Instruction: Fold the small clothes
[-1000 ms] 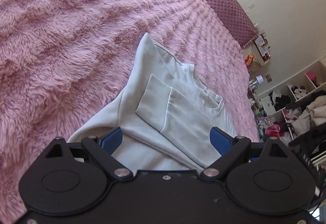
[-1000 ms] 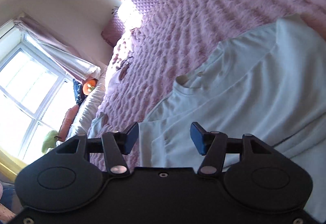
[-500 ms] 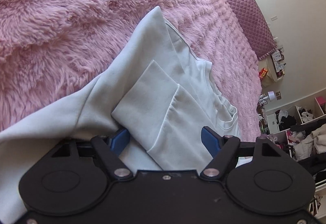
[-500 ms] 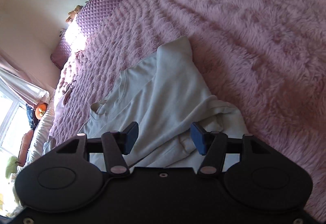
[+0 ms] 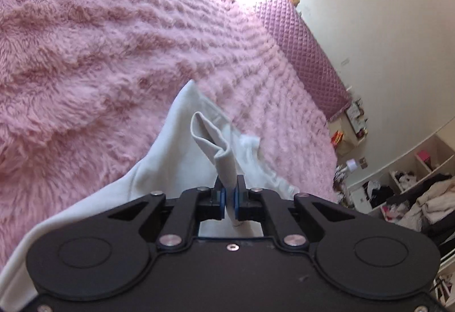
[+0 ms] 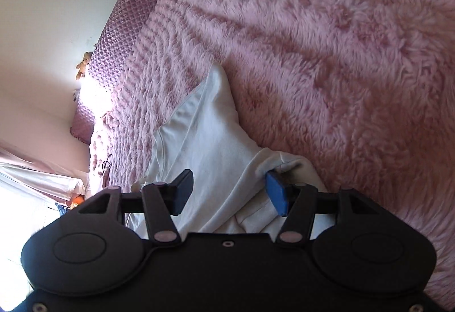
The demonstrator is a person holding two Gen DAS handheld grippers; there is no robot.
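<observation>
A small white long-sleeved shirt lies on a fluffy pink blanket. My left gripper is shut on the shirt's folded sleeve, which stands up pinched between the blue pads. In the right wrist view the same shirt lies under my right gripper, which is open just above the cloth. Its right pad sits by a bunched fold of the shirt.
A quilted purple headboard cushion runs along the bed's far edge by the wall. Shelves with heaped clothes stand beyond the bed. A bright window and curtain show in the right wrist view, at the left.
My left gripper has shut on the folded sleeve and lifted it so it stands up. My right gripper stayed open and moved closer over the shirt's lower part.
</observation>
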